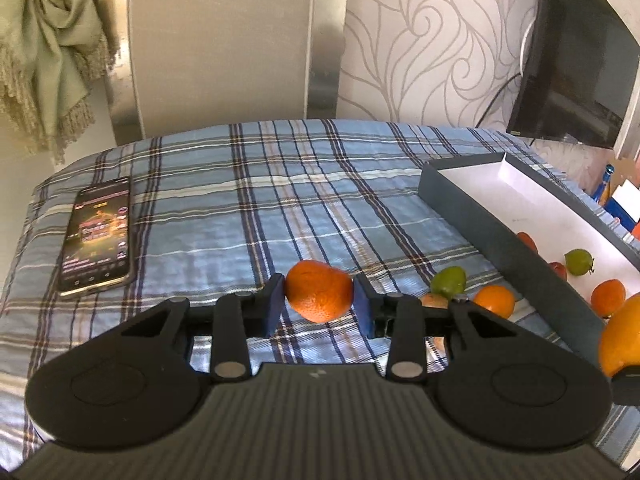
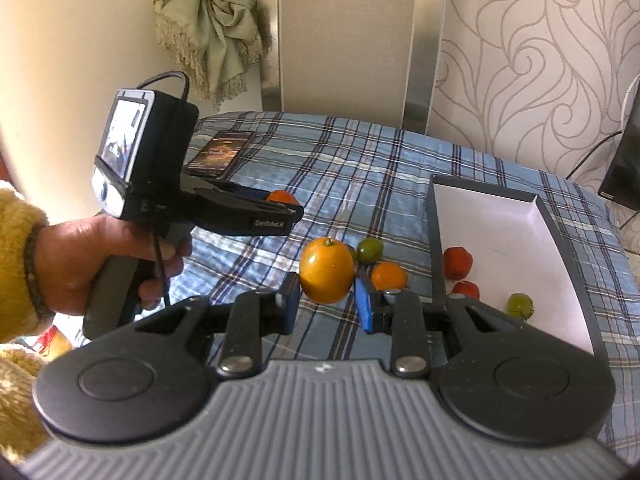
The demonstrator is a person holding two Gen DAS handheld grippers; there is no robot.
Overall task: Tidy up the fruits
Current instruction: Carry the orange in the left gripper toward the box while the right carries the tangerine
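Note:
My left gripper [image 1: 319,300] is shut on an orange mandarin [image 1: 319,295] and holds it above the plaid cloth [image 1: 240,184]. My right gripper [image 2: 327,295] is shut on a yellow-orange fruit [image 2: 327,271], also lifted; that fruit shows at the right edge of the left wrist view [image 1: 622,340]. A green fruit [image 2: 369,249] and a small orange fruit [image 2: 389,276] lie on the cloth beside the grey box [image 2: 438,240]. Inside the box lie two red fruits [image 2: 457,262] and a green one [image 2: 520,306]. The left gripper [image 2: 282,204] shows in the right wrist view.
A phone [image 1: 98,236] lies on the cloth at the far left. A dark screen [image 1: 576,76] stands at the right by the patterned wall. A curtain [image 1: 52,48] hangs at the back left. A chair back [image 1: 224,40] stands behind the table.

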